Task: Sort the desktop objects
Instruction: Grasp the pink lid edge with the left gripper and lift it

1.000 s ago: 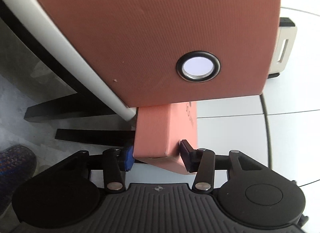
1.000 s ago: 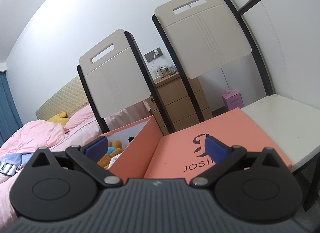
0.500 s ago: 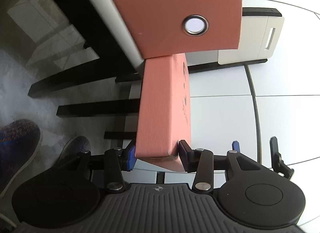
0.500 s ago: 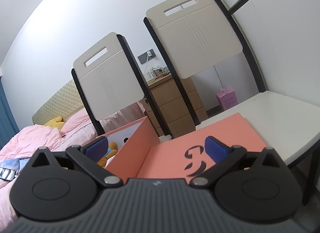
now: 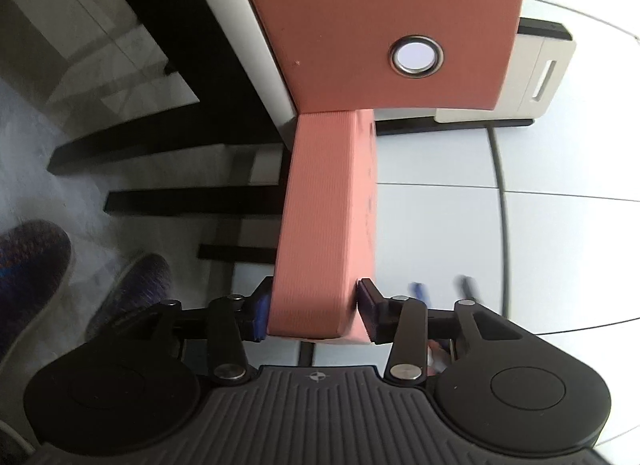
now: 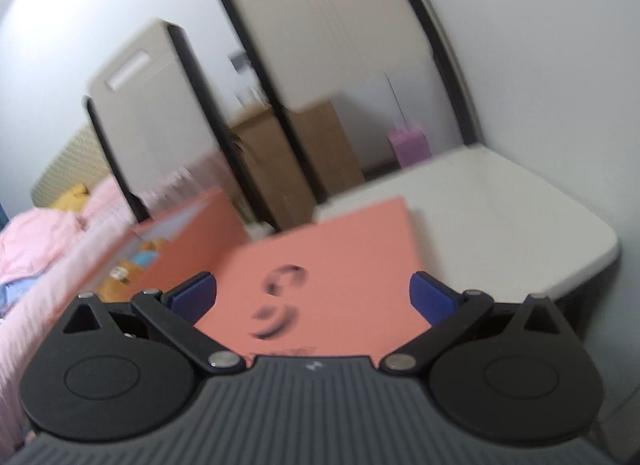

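My left gripper (image 5: 314, 315) is shut on the rim of the salmon box lid (image 5: 326, 225), holding it edge-on beside the salmon box (image 5: 380, 21), which has a metal-ringed hole in its side. In the right wrist view the lid's top (image 6: 320, 265) shows a black logo and lies over the white table (image 6: 500, 205). The open box (image 6: 176, 241) with soft toys inside is to its left. My right gripper (image 6: 312, 297) is open and empty just above the lid.
Two cream chairs with black frames (image 6: 328, 57) stand behind the table. A wooden dresser (image 6: 304, 149) and a pink bed (image 6: 48, 233) are further back. The person's shoes (image 5: 36, 265) and dark table legs (image 5: 160, 145) are on the floor at left.
The left gripper has pulled back with the lid, which looks longer in its view. The right gripper has tilted down towards the lid; its view is blurred by motion.
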Tool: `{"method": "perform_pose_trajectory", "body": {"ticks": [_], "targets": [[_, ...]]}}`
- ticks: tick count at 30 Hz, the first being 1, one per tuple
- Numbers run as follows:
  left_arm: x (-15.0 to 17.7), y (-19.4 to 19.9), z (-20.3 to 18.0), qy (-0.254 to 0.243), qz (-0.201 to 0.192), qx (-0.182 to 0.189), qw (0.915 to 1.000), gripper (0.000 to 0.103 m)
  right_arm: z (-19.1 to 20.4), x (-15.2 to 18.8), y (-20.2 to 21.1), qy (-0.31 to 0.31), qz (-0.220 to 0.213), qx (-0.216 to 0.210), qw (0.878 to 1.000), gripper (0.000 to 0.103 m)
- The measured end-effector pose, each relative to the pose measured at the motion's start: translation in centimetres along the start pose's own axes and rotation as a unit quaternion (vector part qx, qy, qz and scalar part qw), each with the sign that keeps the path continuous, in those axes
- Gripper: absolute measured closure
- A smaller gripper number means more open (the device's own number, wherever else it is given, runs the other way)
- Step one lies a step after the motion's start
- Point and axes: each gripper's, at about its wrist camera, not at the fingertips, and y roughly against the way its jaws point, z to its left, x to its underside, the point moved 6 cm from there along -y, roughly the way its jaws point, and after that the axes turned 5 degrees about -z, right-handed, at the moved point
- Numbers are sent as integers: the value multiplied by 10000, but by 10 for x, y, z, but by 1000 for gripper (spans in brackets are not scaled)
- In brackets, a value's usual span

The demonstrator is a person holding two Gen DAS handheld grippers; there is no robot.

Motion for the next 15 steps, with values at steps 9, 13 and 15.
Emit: {"method": "perform_pose_trajectory", "body": {"ticks": [9, 13, 15], "targets": [[28, 31, -6, -301, 18, 8, 9995, 58, -101, 54, -56, -872, 1760, -644, 9784, 0], [31, 16, -1, -468, 9, 6, 9989, 58, -98, 73, -61, -1357, 2155, -1305, 9582, 3], [32, 15, -4, -492, 24, 82, 9988, 58, -91, 77, -60, -1505, 2220, -1581, 9503, 17]]}}
